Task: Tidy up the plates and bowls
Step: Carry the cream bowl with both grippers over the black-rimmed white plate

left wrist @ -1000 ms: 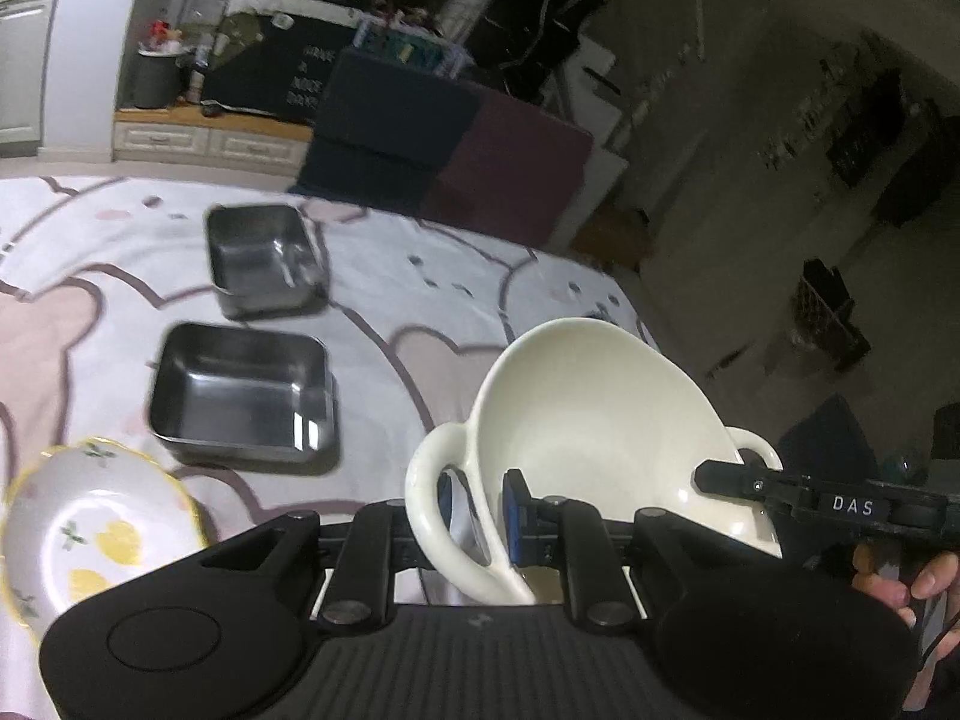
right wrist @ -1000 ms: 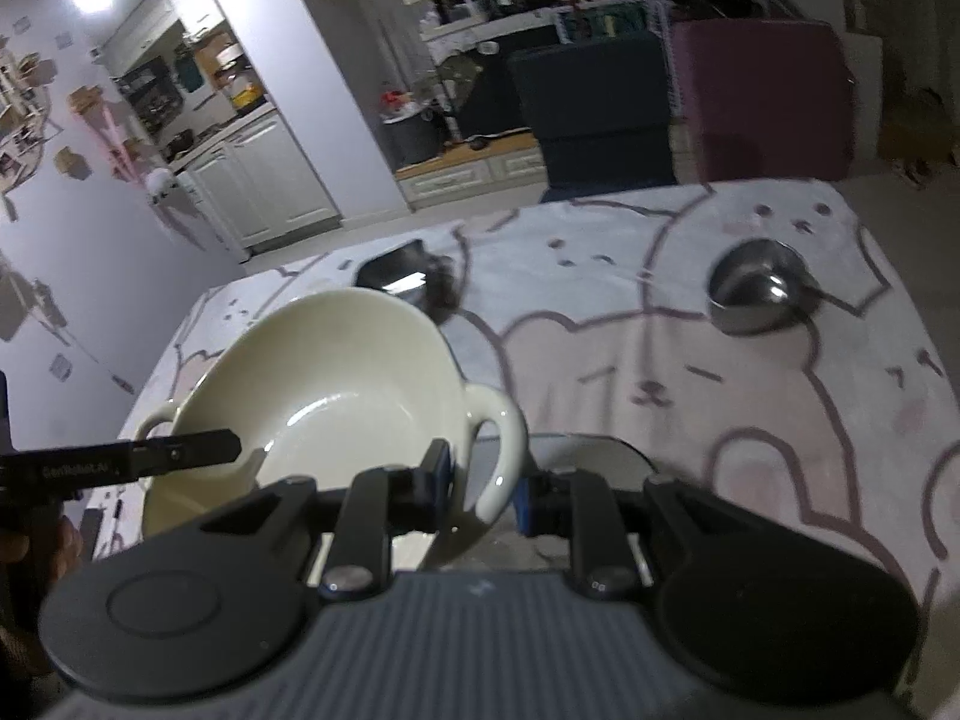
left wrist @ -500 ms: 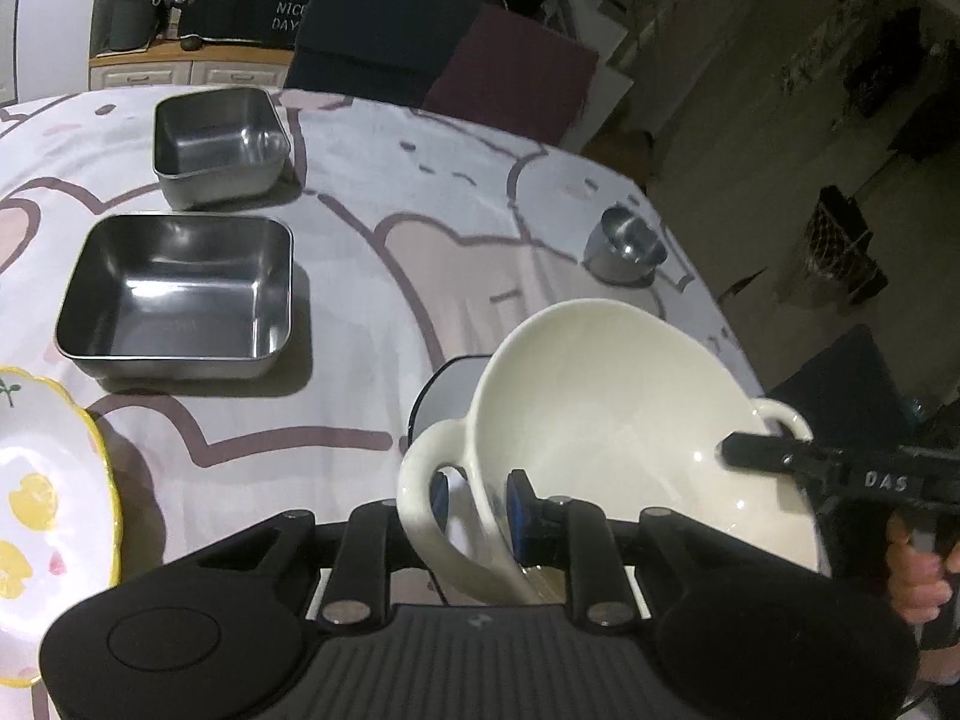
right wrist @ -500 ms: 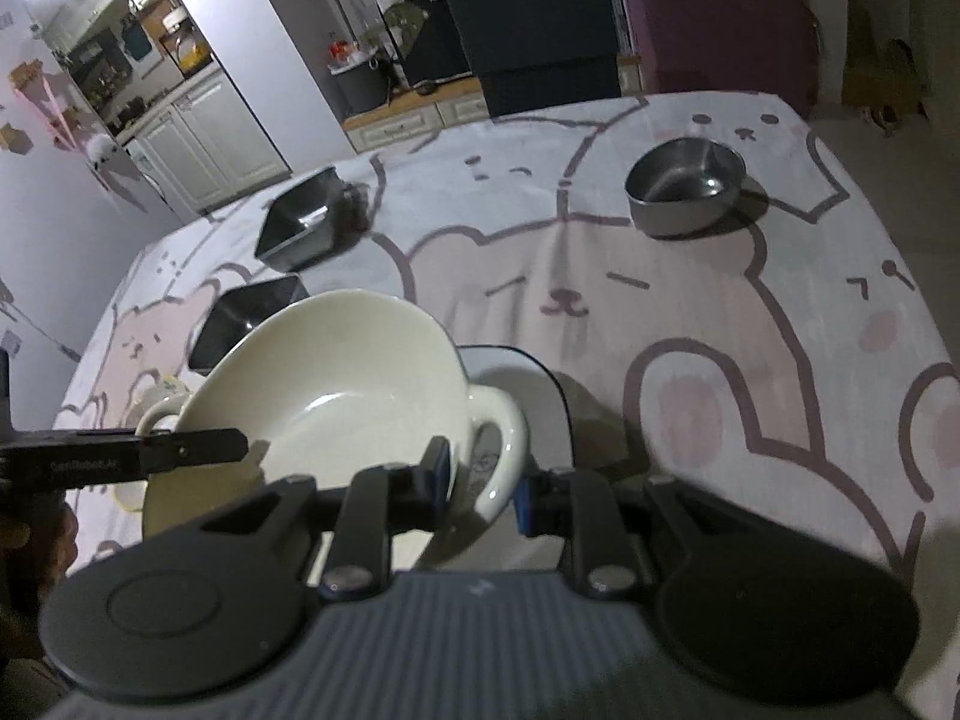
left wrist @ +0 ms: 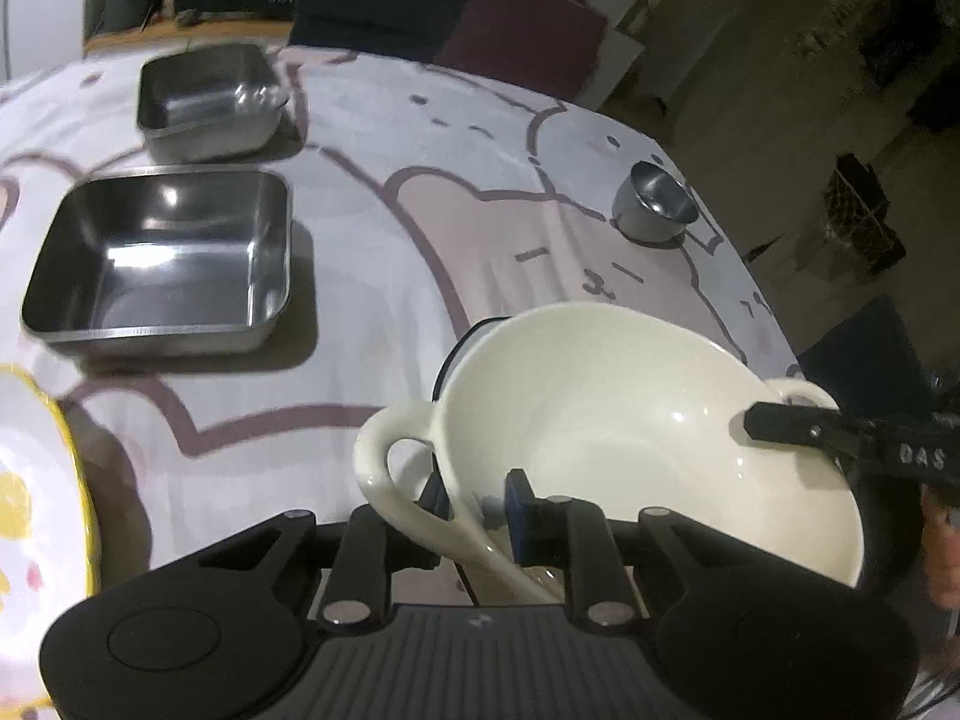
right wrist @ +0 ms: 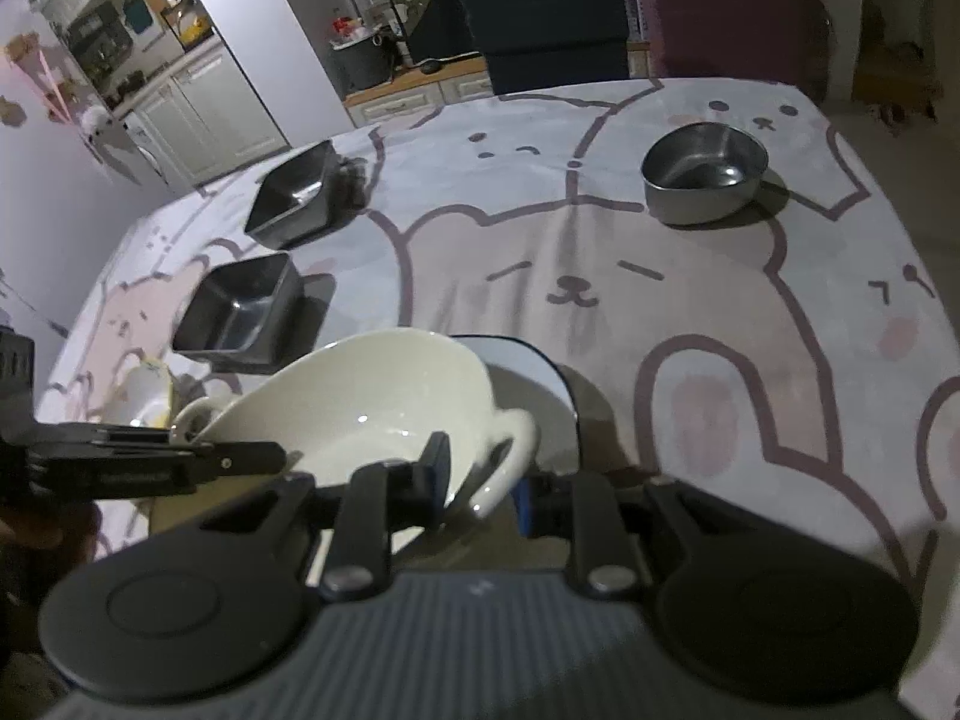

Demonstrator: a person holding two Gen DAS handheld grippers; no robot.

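Observation:
A cream two-handled bowl (left wrist: 630,438) is held between both grippers, low over a white plate with a dark rim (right wrist: 528,372). My left gripper (left wrist: 477,498) is shut on the bowl's near handle (left wrist: 384,468). My right gripper (right wrist: 480,480) is shut on the bowl's other handle (right wrist: 510,450); the bowl also shows in the right wrist view (right wrist: 372,402). The right gripper's finger (left wrist: 840,435) shows at the bowl's far handle in the left wrist view. Most of the plate is hidden under the bowl.
Two square steel trays (left wrist: 162,264) (left wrist: 207,99) sit at the left of the bear-print tablecloth (right wrist: 600,252). A round steel bowl (right wrist: 705,171) stands at the far right. A yellow-rimmed flowered plate (left wrist: 30,510) lies at the near left. Chairs stand beyond the table's far edge.
Both grippers have lowered the cream bowl toward the dark-rimmed plate, and it now sits more level. The views tilted down toward the table. Both grips stay shut on the handles.

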